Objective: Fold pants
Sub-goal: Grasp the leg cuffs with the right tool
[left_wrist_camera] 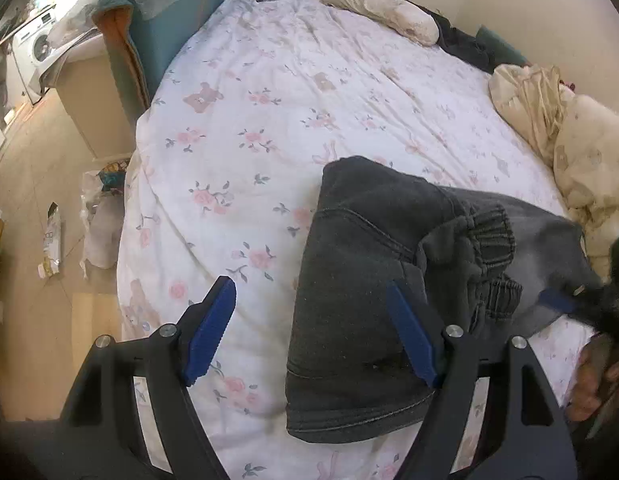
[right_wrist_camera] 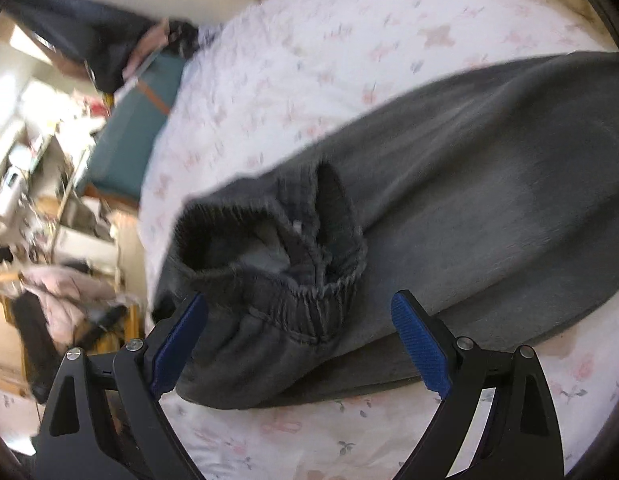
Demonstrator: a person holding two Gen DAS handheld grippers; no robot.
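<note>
Folding step: pants (left_wrist_camera: 361,312) lie partly doubled near the bed (left_wrist_camera: 237,128) foot edge.
Fingers: left gripper (left_wrist_camera: 311,332) and right gripper (right_wrist_camera: 299,344) both apart, holding nothing.
Next: probably pinch the elastic cuffs (right_wrist_camera: 269,248).

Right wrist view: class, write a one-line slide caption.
Open right gripper poised over dark grey pants' elastic waistband on floral bedsheet.

The bed (left_wrist_camera: 293,80) has a white sheet with pink flowers and little brown bears on it. Dark gray pants (left_wrist_camera: 361,280) lie on the near right part of the bed, folded over, with the stretchy waistband bunched on top. A long cream pillow (left_wrist_camera: 385,12) lies at the far end. A crumpled cream blanket (left_wrist_camera: 569,152) sits along the right side, just beside the pants. Some dark clothes (left_wrist_camera: 465,40) lie between the pillow and the blanket.
</note>
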